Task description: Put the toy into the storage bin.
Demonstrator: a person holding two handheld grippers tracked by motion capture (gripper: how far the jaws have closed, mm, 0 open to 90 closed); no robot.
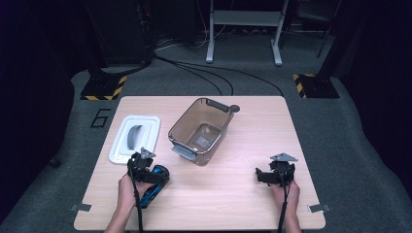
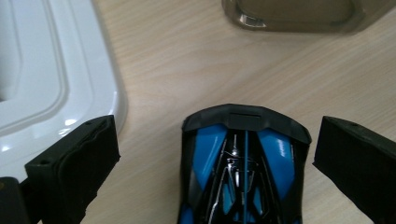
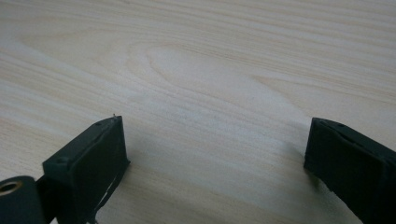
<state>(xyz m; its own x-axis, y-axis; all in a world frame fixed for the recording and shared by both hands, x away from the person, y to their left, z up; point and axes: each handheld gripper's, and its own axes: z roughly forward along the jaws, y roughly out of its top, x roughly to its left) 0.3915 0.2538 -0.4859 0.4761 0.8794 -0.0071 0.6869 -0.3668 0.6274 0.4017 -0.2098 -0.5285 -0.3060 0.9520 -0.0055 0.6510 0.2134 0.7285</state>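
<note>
A blue and black toy car [image 2: 243,168] lies on the wooden table, between the two spread jaws of my left gripper [image 2: 217,154], which is open with a gap on each side of the car. From above, the car [image 1: 156,180] sits under and just right of the left gripper [image 1: 143,167], near the table's front left. My right gripper [image 3: 217,154] stands open over bare wood; in the high view the right gripper [image 1: 272,175] rests at the front right.
A clear brown plastic bin [image 1: 200,130] with grey handles stands empty at the table's middle. Its white lid [image 1: 136,138] lies flat to the left, close behind my left gripper; the lid's edge [image 2: 60,93] is just beside the left jaw.
</note>
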